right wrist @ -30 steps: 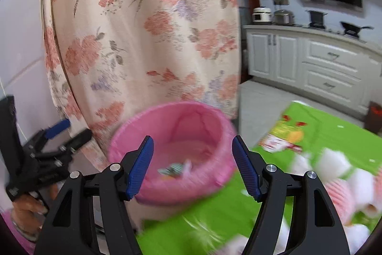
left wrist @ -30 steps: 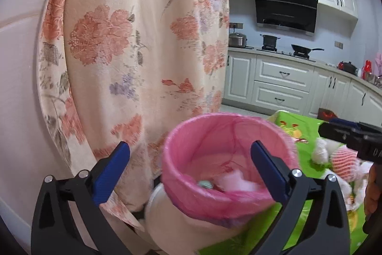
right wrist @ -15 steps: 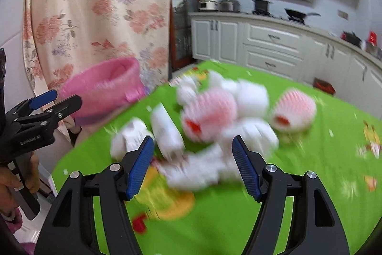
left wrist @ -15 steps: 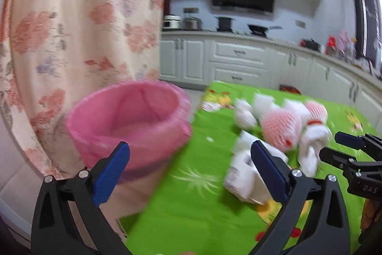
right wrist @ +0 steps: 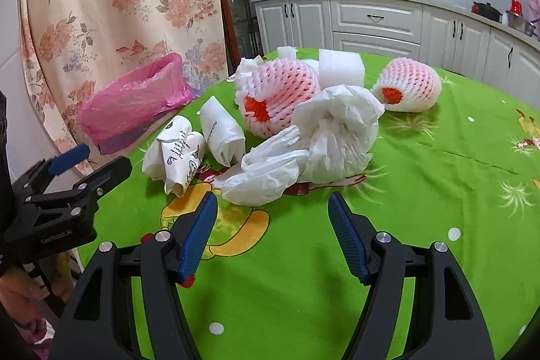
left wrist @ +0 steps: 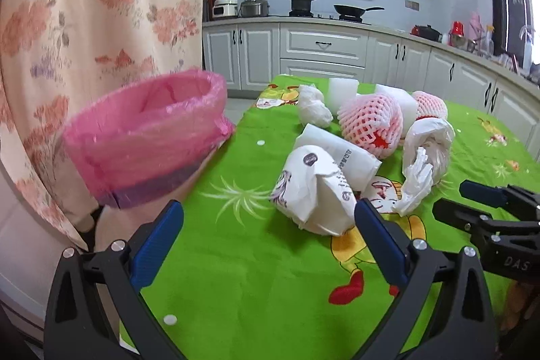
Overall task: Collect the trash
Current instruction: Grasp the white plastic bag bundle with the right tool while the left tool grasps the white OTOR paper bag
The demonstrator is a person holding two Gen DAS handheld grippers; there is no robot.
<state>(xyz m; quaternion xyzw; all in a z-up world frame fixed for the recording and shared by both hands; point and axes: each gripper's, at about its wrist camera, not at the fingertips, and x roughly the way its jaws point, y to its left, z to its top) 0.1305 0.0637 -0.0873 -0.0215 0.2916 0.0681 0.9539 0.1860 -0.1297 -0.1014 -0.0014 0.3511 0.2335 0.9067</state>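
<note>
I see both views bright and evenly lit, with daylight glaring from a window point(left wrist: 531, 9) at the far right. Shadows on the green tablecloth point(right wrist: 422, 164) are soft. Fisheye bending curves the edges, dark corners vignette, and focus is sharp.

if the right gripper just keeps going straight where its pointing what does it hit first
Most likely the crumpled white plastic bag, lying just ahead of the open right gripper on the green tablecloth. Depth is hard to judge, so it could touch the cloth first.
</note>
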